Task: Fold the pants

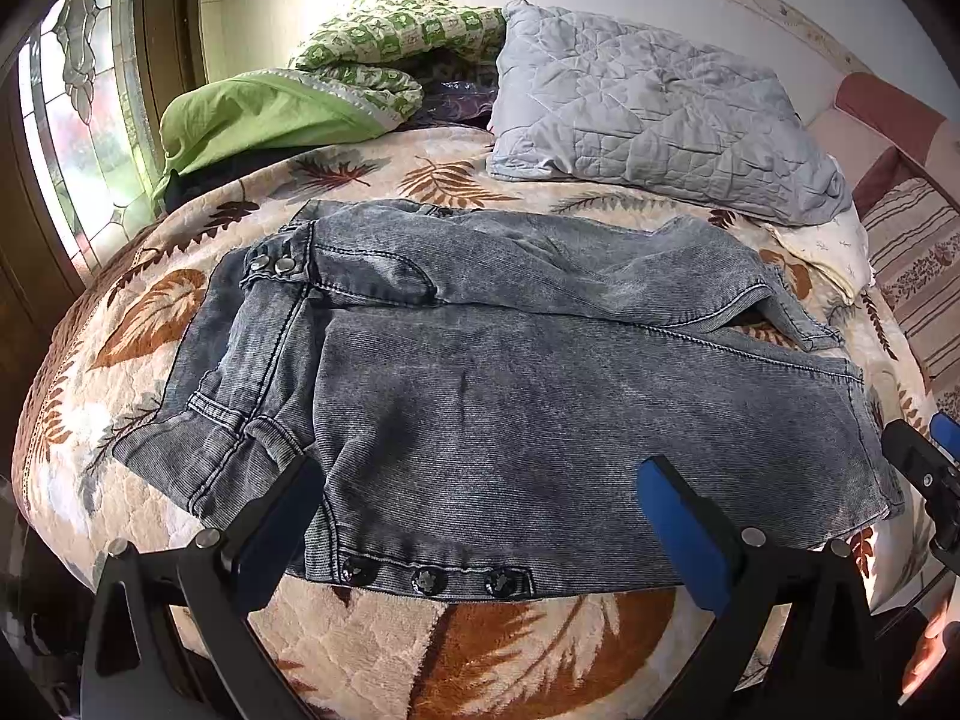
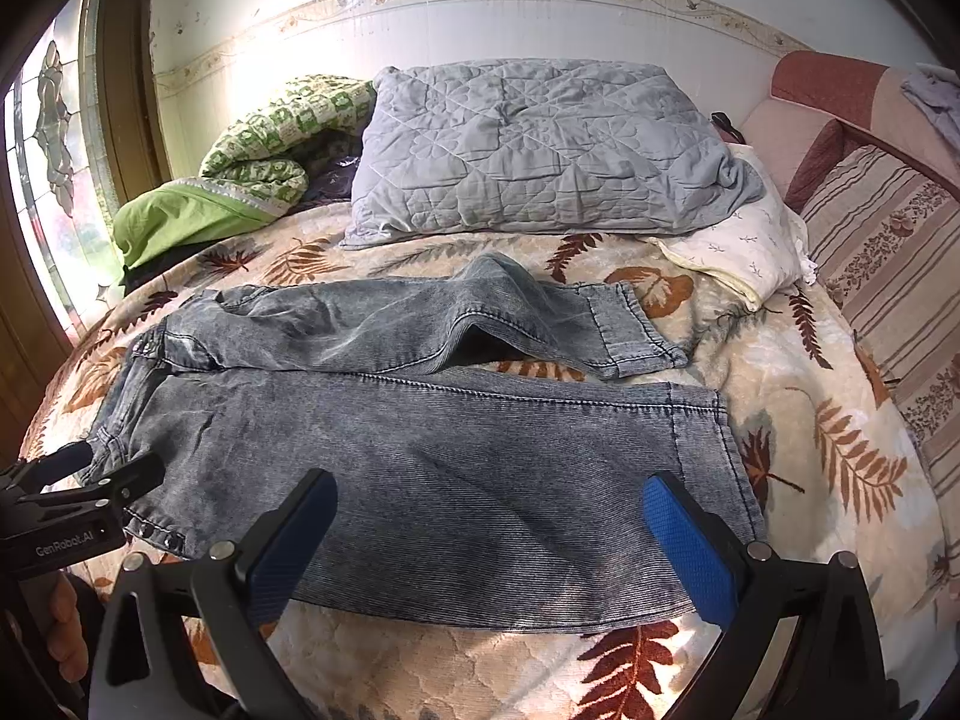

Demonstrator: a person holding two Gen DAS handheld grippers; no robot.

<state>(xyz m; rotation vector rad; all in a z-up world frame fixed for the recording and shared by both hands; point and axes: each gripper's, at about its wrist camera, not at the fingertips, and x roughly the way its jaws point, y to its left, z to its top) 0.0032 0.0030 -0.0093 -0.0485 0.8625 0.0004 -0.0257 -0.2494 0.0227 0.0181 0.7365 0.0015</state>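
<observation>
1. At the far left I see the window (image 1: 78, 138), then the green blanket (image 1: 270, 114) bunched at the bed's (image 1: 492, 648) far corner, well apart from the work.
2. My left gripper (image 1: 480, 534) hangs open, jaws spread wide and empty, over the waistband end of the jeans (image 1: 540, 396), just above the near hem with its three snaps (image 1: 429, 581).
3. The jeans lie flat on the bed, long axis running left to right: waist on the left, cuffs on the right. The near leg lies straight; the far leg is rumpled and angled away.
4. My right gripper (image 2: 489, 540) is also open and empty, over the near leg toward its cuff (image 2: 714, 456).
5. I judge each gripper nearest its own end, so lifting the near edge over the far leg suits both.
6. Beyond, the grey pillow (image 2: 528, 144) sits close to the far leg, limiting room there; bare bed lies right of the cuffs.
</observation>
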